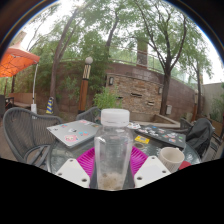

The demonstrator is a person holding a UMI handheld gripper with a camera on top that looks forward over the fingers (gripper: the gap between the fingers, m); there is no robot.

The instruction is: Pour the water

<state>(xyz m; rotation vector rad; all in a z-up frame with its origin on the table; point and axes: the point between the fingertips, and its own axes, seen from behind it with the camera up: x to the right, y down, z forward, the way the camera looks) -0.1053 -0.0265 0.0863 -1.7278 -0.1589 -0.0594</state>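
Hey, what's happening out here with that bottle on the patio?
A handheld gripper is closed around a clear plastic bottle with a white cap, its two pink-padded fingers pressing on either side. The bottle is upright, so no pouring has begun. Just to the bottle's right on the outdoor table sits a small white cup, a likely target for the water. A flat grey item lies on the table to the left, with metal chairs around and trees behind a brick wall.

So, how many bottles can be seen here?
1. The clear bottle with a white cap stands between the claw fingers, ahead of the table. Others could be hidden behind it.
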